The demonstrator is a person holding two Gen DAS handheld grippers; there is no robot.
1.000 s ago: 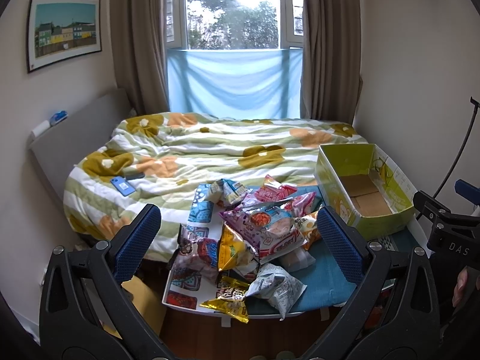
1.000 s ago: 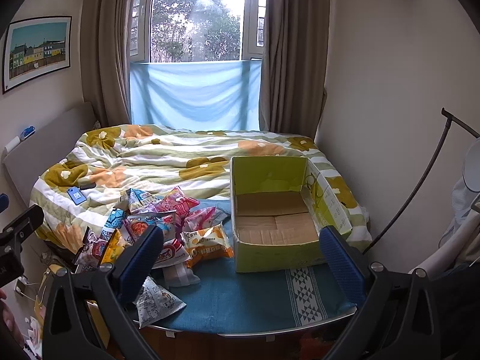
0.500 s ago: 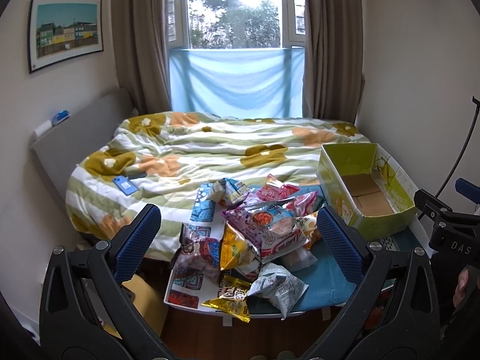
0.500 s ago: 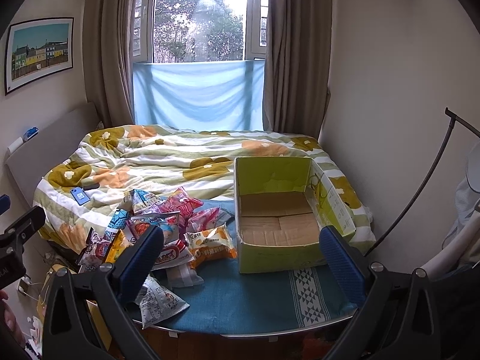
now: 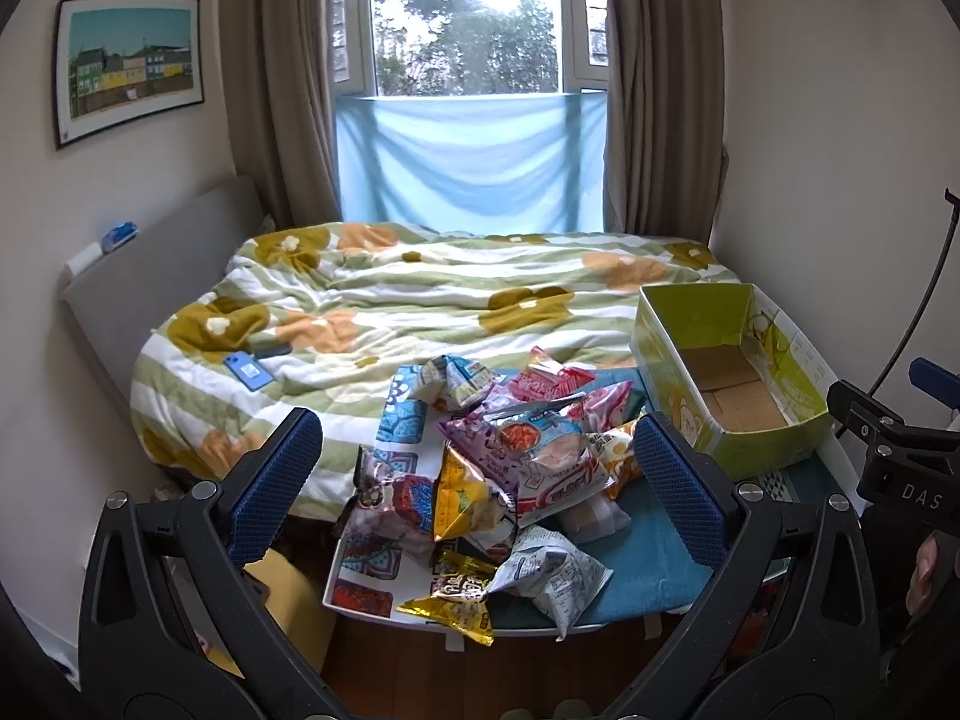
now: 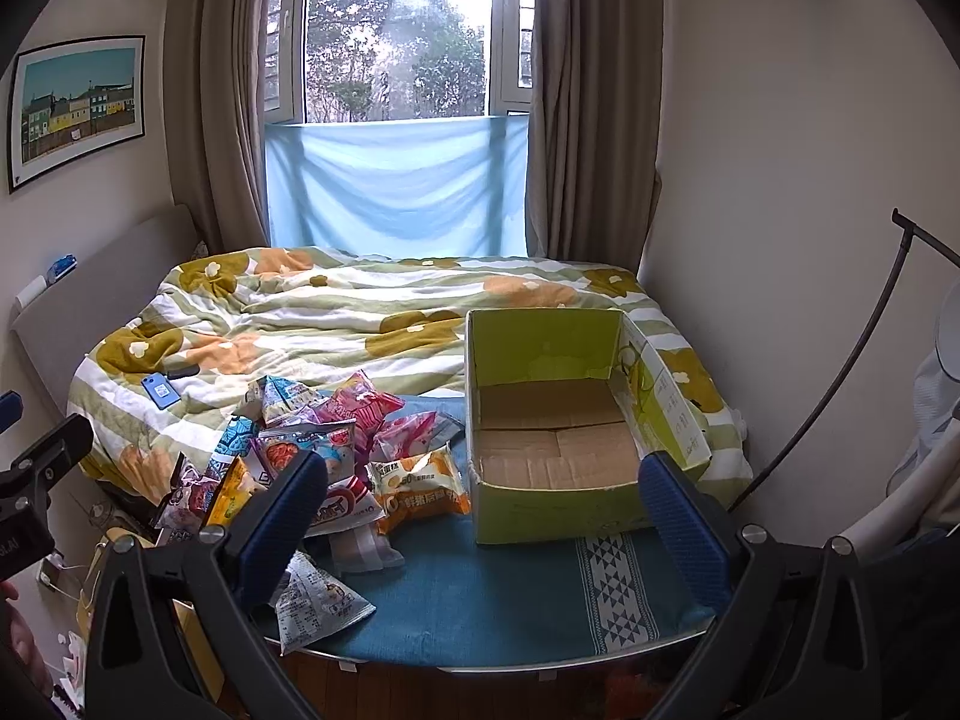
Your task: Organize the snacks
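Two sets of tongs, both mine and both held back from the work: my left gripper [image 5: 477, 474] has its jaws wide apart with nothing between them, framing the heap of snack packets [image 5: 504, 468], and my right gripper [image 6: 480, 510] is spread just as wide and empty, framing the green cardboard box [image 6: 558, 420]. I hold them that way, I think, because the left is nearer the heap and the right nearer the box, so each faces its own end of the job. The packets lie piled on one another at the left of the small table; a grey-white packet [image 5: 549, 576] and a gold one [image 5: 450, 597] sit at the near edge, an orange one [image 6: 417, 489] just beside the box. The box stands upright, open-topped and bare inside, so nothing is sorted yet. A blue cloth [image 6: 492, 588] covers the table, which stands against a bed with a flowered quilt [image 5: 420, 300]; beyond are a curtained window [image 5: 468, 18] and, on the left wall, a framed picture [image 5: 129, 66].
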